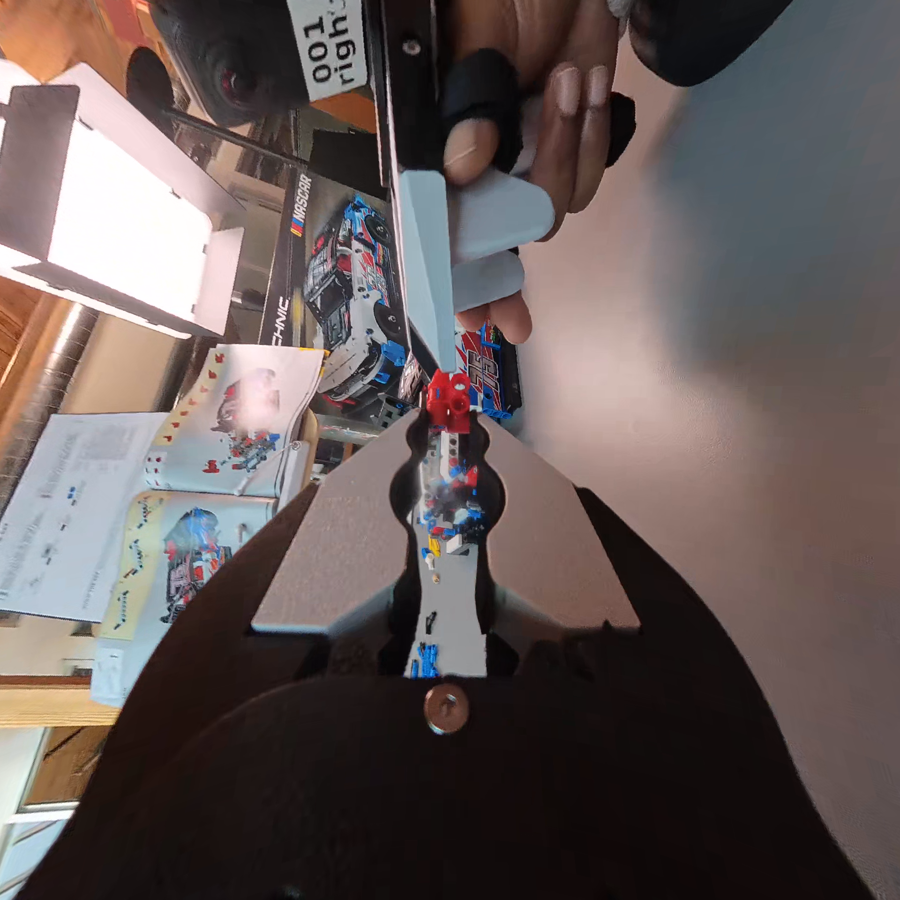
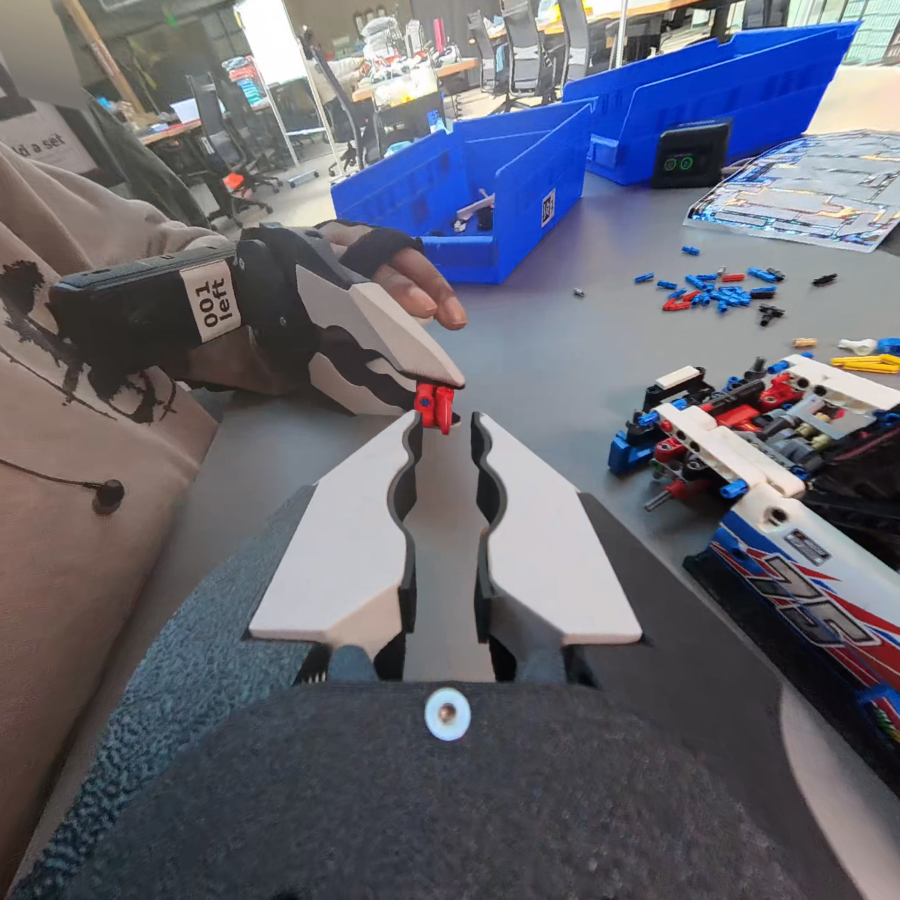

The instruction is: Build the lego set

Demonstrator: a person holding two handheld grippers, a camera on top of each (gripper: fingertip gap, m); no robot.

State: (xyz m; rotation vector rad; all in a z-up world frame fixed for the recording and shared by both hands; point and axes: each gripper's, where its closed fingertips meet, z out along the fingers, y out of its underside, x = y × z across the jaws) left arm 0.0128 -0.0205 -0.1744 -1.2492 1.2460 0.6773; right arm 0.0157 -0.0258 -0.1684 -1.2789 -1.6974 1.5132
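Note:
My left gripper (image 1: 449, 415) is shut on a small red lego piece (image 1: 448, 397) with a blue pin, held above the grey table (image 2: 535, 341). In the right wrist view the left gripper (image 2: 438, 394) comes in from the left with the red piece (image 2: 432, 405) at its tips. My right gripper (image 2: 445, 420) is open, and the red piece sits just beyond its left fingertip (image 2: 411, 423). In the left wrist view the right gripper's fingertip (image 1: 445, 363) touches the top of the piece. The partly built car (image 2: 730, 438) lies to the right.
Loose blue, red and black pins (image 2: 721, 292) and yellow parts (image 2: 867, 363) lie behind the car. Two blue bins (image 2: 462, 195), a black device (image 2: 689, 151) and a sticker sheet (image 2: 803, 185) stand farther back. The set's box (image 1: 341, 292) and open instruction booklets (image 1: 234, 414) are on the left. The grippers are tip to tip, or close to it.

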